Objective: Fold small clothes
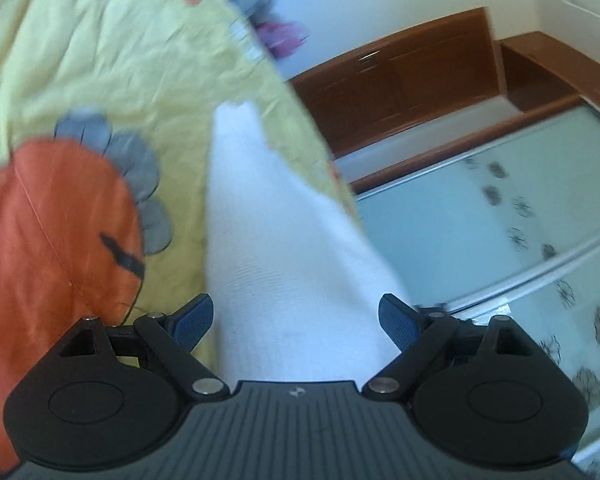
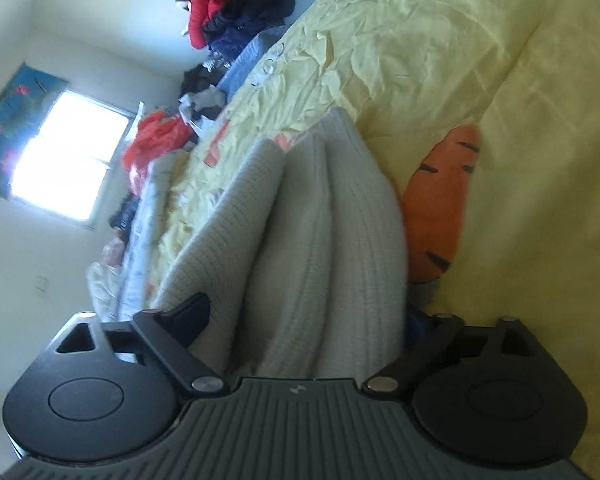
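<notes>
Both tongs are spread wide, gripping nothing. The white knit garment [image 1: 284,248] lies folded on the yellow bedspread [image 1: 112,60] just beside its orange carrot patch [image 2: 440,208], running between left tongs [image 1: 296,320] and right tongs [image 2: 304,320].

Left gripper [image 1: 296,320]: jaws spread wide, blue-padded fingers [image 1: 194,322] at lower left and lower right of centre in its frame, not pressing on anything. Horizon in its view is strongly tilted, so the wrist is rolled. Right gripper [image 2: 300,320]: jaws also wide apart; left finger [image 2: 190,314] shows at lower left, the right one mostly hidden at lower right. Its view is rolled too, nearly sideways. No hands or sleeves in view.
</notes>
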A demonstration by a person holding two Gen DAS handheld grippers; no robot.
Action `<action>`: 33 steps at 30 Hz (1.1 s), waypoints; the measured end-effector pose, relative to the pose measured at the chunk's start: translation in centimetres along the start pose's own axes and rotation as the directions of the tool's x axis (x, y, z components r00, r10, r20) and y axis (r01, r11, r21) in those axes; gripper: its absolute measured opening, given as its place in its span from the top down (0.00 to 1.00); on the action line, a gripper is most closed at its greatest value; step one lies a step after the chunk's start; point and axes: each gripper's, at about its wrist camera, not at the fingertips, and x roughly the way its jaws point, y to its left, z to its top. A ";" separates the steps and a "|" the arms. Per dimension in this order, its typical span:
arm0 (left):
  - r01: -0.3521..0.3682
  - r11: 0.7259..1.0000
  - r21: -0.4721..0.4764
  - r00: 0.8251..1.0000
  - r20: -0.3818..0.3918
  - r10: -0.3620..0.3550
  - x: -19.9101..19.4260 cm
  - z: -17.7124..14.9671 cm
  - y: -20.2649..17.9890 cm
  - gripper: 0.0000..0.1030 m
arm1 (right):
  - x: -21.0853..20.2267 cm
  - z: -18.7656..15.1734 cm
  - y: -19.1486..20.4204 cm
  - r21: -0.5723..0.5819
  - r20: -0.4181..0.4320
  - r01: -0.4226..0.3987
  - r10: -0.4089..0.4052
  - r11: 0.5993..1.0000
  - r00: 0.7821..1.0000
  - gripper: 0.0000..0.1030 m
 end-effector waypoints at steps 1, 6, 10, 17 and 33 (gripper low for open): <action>-0.011 1.000 0.000 1.000 -0.011 0.011 0.7 0.0 0.1 0.14 | 0.1 0.0 -0.1 0.017 0.003 -0.014 0.014 1.000 1.000 0.03; -0.039 0.999 0.036 0.999 -0.007 0.039 2.9 0.5 -0.8 0.12 | -0.2 0.1 -0.1 0.036 0.006 -0.004 0.004 0.999 1.000 0.00; -0.025 0.999 0.046 1.000 -0.016 0.025 2.8 0.6 -0.7 0.12 | -1.1 0.3 -1.0 0.096 0.043 -0.002 -0.002 0.995 0.999 0.02; -0.069 0.996 0.058 0.998 -0.008 0.070 3.7 0.8 -1.2 0.10 | -0.1 0.1 0.0 0.056 0.005 -0.005 0.005 0.998 1.000 0.01; -0.258 0.912 0.318 0.964 0.154 0.218 0.4 0.9 -7.2 0.50 | 0.4 -2.9 8.2 -0.350 0.072 0.127 -0.108 0.928 0.991 0.47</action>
